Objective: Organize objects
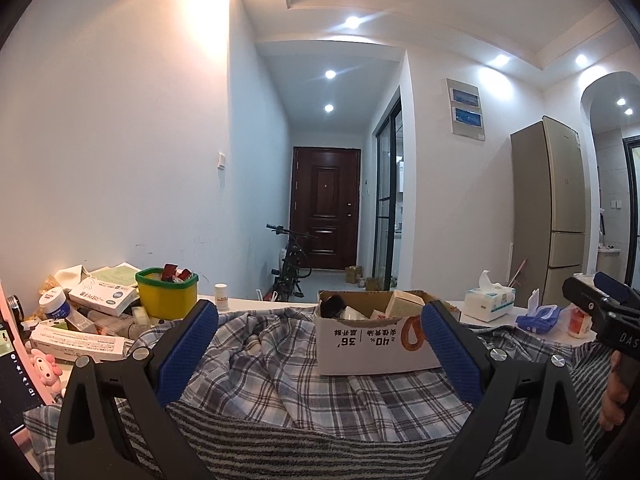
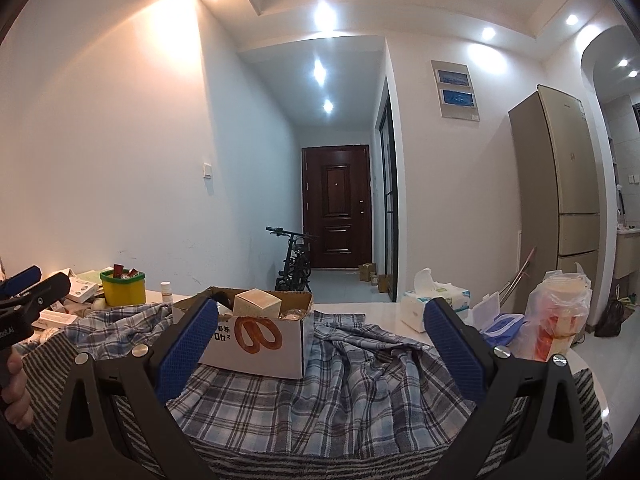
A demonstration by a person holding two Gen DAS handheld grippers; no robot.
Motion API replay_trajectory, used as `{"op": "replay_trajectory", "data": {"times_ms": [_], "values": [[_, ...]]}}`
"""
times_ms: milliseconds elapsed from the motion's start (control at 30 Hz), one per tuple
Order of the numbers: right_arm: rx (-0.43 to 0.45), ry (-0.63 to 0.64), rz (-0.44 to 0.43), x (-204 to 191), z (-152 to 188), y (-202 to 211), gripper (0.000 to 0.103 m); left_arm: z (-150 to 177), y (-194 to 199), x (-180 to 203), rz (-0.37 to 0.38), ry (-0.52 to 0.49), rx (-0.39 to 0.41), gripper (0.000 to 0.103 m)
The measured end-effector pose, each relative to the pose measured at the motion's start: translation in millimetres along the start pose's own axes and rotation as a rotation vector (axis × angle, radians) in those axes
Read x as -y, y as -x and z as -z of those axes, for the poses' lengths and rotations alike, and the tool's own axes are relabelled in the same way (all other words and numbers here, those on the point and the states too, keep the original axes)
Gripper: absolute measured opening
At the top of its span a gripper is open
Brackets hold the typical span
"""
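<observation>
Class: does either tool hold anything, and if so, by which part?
Nothing is held. The left tool and right tool both gape open above the blue-grey plaid cloth.

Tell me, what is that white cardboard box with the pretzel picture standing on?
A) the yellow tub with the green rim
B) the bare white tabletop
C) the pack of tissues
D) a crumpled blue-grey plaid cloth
D: the white cardboard box with the pretzel picture stands on the crumpled blue-grey plaid cloth, whose folds spread out around its base in both wrist views; the tub and tissues stand apart from it.
</observation>
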State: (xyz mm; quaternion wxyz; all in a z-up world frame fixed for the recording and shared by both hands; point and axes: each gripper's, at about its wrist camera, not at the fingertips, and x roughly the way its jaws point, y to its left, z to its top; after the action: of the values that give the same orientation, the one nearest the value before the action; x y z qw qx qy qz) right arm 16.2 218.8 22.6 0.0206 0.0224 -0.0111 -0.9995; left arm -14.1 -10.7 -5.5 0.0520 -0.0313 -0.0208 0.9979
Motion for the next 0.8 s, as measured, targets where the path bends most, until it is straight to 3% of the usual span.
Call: {"op": "replay_trajectory", "data": {"times_ms": [267, 800], "values": [[0.011, -0.037, 0.007, 5, 5, 2, 0.103, 2, 1, 5, -0.014, -0.026, 0.011, 0.103], [0.022, 0.058, 0.001, -13, 7, 5, 0.103, 2, 3, -1, -0.003, 0.008, 0.016, 0.103]]}}
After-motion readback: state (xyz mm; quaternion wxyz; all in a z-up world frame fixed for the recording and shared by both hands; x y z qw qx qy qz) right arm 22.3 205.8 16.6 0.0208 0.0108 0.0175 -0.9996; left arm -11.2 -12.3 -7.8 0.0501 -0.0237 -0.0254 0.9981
